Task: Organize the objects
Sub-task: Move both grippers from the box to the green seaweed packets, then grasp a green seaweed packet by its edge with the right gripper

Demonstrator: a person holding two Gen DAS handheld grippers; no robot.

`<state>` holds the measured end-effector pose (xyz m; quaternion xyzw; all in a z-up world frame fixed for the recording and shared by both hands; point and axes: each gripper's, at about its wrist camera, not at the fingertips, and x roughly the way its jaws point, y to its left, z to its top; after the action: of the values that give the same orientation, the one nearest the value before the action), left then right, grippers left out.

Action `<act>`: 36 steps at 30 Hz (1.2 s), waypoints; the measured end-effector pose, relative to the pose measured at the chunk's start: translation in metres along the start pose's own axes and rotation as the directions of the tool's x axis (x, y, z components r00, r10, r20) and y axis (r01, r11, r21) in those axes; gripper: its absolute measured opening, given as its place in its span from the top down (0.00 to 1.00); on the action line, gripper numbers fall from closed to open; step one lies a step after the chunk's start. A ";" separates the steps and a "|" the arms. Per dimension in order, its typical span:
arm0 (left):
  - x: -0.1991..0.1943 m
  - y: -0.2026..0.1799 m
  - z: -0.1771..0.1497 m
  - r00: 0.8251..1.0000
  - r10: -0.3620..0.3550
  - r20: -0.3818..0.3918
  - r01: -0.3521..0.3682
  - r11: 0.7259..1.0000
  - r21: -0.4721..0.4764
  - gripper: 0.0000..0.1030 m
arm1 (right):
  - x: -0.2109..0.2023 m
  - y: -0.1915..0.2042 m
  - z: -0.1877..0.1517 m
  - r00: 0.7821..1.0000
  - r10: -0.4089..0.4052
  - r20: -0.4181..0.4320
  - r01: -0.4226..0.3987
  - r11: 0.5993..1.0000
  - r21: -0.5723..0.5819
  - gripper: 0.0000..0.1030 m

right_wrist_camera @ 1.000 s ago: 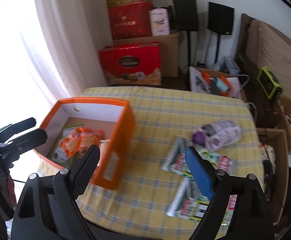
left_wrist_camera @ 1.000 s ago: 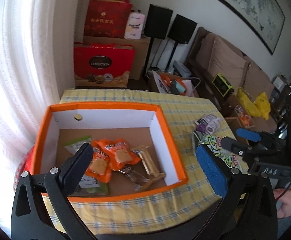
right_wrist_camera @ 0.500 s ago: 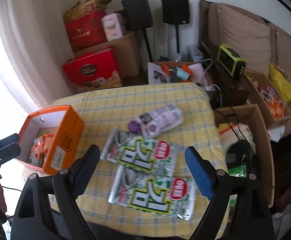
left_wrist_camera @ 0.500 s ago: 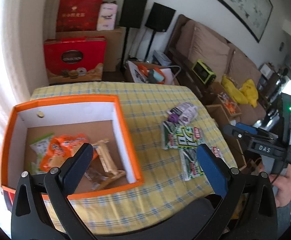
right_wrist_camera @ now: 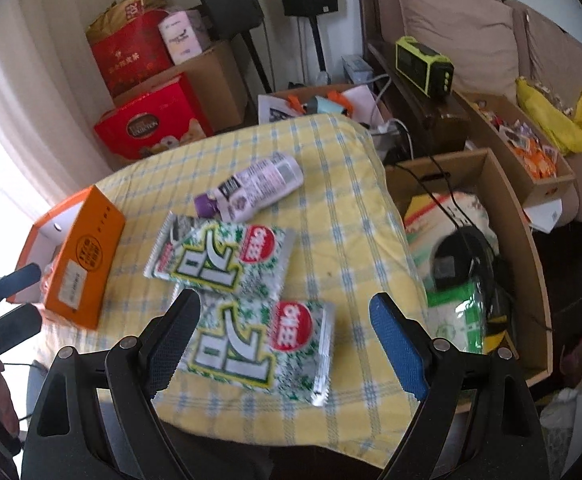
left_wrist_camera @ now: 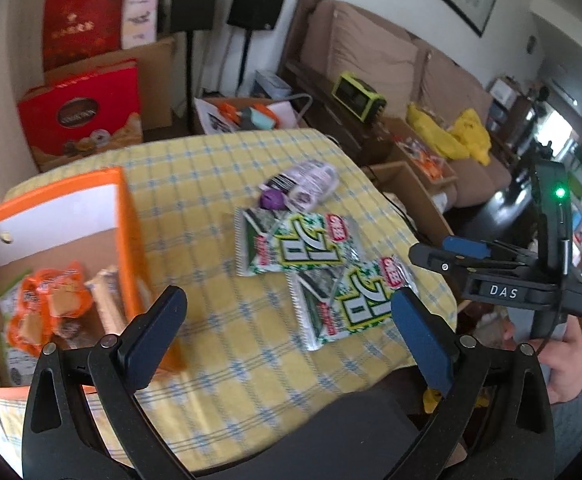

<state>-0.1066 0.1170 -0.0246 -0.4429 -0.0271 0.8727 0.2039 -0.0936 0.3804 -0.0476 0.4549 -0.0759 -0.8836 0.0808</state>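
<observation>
An orange box (left_wrist_camera: 127, 216) (right_wrist_camera: 87, 256) with wrapped snacks (left_wrist_camera: 51, 304) inside stands at the left of the yellow checked table (left_wrist_camera: 211, 168) (right_wrist_camera: 331, 200). Two green-and-white seaweed packets lie flat beside it, one farther (left_wrist_camera: 291, 244) (right_wrist_camera: 223, 260), one nearer (left_wrist_camera: 355, 300) (right_wrist_camera: 259, 344). A pale pouch with a purple cap (left_wrist_camera: 303, 188) (right_wrist_camera: 255, 188) lies behind them. My left gripper (left_wrist_camera: 287, 304) (right_wrist_camera: 23, 296) hovers open near the box's front corner, holding nothing. My right gripper (right_wrist_camera: 283, 304) (left_wrist_camera: 431, 250) is open above the nearer packet, not touching it.
An open cardboard box (right_wrist_camera: 491, 184) with bags and a cable stands on the floor right of the table. Red gift boxes (right_wrist_camera: 151, 124), two speakers on stands and a sofa (right_wrist_camera: 451, 20) line the back. The table's front edge is close below both grippers.
Both views have swung right, from the orange box toward the seaweed packets. Both grippers moved right and slightly down, and their jaws stayed wide apart.
</observation>
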 end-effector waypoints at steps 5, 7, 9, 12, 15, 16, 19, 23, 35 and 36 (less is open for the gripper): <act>0.023 -0.013 -0.002 0.998 -0.014 -0.062 0.017 0.999 0.034 0.16 | 0.004 -0.016 -0.011 0.999 0.022 -0.025 -0.021 0.999 0.050 0.19; 0.032 -0.015 -0.003 0.996 -0.024 -0.086 0.027 0.999 0.032 0.21 | 0.006 -0.021 -0.014 0.999 0.023 -0.034 -0.021 0.998 0.064 0.21; 0.041 -0.017 -0.005 0.994 -0.035 -0.106 0.038 0.999 0.026 0.22 | 0.007 -0.025 -0.016 0.999 0.027 -0.042 -0.024 0.997 0.077 0.27; 0.053 -0.018 -0.008 0.990 -0.054 -0.134 0.056 0.998 0.012 0.22 | 0.010 -0.028 -0.020 0.997 0.045 -0.059 -0.040 0.995 0.086 0.39; 0.063 -0.015 -0.010 0.983 -0.073 -0.168 0.072 0.997 -0.011 0.23 | 0.013 -0.031 -0.024 0.996 0.060 -0.072 -0.053 0.993 0.103 0.41; 0.067 -0.014 -0.010 0.980 -0.083 -0.180 0.081 0.996 -0.022 0.23 | 0.014 -0.033 -0.026 0.995 0.065 -0.073 -0.057 0.992 0.112 0.41; 0.074 -0.013 -0.014 0.973 -0.101 -0.206 0.094 0.995 -0.043 0.23 | 0.018 -0.037 -0.030 0.993 0.086 -0.080 -0.075 0.988 0.138 0.51; 0.083 -0.010 -0.017 0.968 -0.118 -0.223 0.105 0.992 -0.071 0.37 | 0.022 -0.036 -0.033 0.990 0.103 -0.093 -0.089 0.986 0.144 0.64; 0.101 -0.010 -0.021 0.955 -0.152 -0.255 0.128 0.986 -0.108 0.47 | 0.032 -0.034 -0.040 0.981 0.162 -0.108 -0.140 0.973 0.183 0.68; 0.101 -0.010 -0.021 0.954 -0.156 -0.255 0.131 0.985 -0.114 0.47 | 0.032 -0.033 -0.040 0.981 0.165 -0.105 -0.144 0.972 0.187 0.68</act>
<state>-0.1398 0.1617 -0.1121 -0.5608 -0.0735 0.7868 0.2471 -0.0819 0.4036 -0.1030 0.5050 -0.1848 -0.8355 0.1127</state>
